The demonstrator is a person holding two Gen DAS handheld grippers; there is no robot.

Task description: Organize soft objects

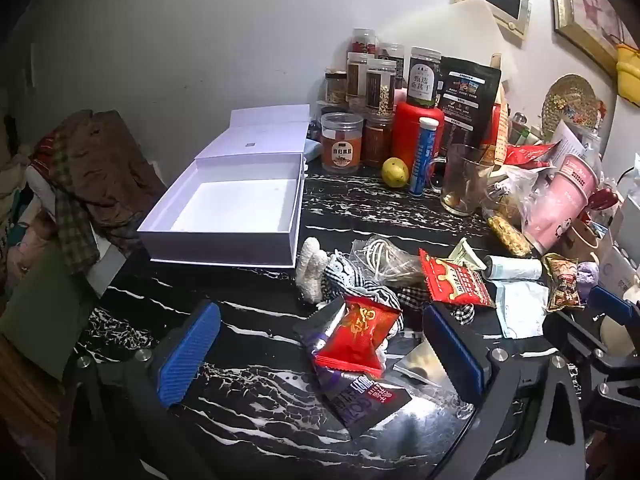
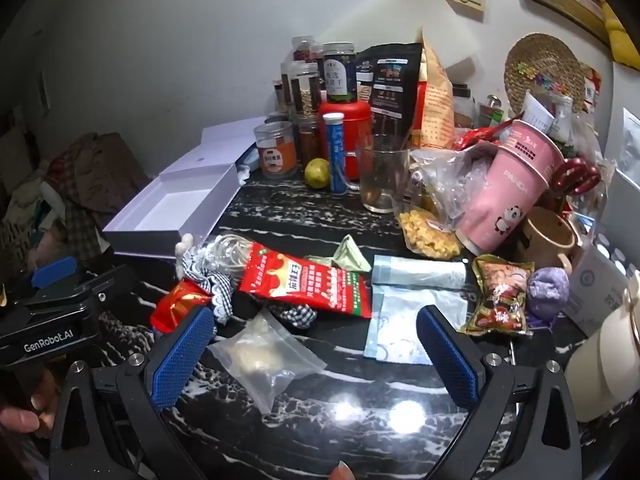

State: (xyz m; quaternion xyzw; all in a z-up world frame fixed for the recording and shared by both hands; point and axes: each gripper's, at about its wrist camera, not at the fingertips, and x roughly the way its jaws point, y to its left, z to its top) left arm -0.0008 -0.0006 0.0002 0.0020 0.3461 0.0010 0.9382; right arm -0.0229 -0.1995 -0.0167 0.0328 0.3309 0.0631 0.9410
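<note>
The left gripper [image 1: 320, 356] hung over the black marbled table [image 1: 248, 292] with its blue pads spread wide and gripping nothing, a small red snack packet [image 1: 356, 338] lying between them on top of a dark purple wrapper [image 1: 360, 404]. The right gripper [image 2: 316, 360] was likewise fully released above a clear zip bag [image 2: 264, 356], with the long red packet [image 2: 308, 284] and a blue-white plastic sachet [image 2: 408, 324] just beyond its fingers. The white box [image 1: 228, 208] (lid folded back, inside bare) sat at the table's far left, the checked cloth [image 1: 360, 284] and white knitted piece [image 1: 312, 272] bunched near its front corner.
</note>
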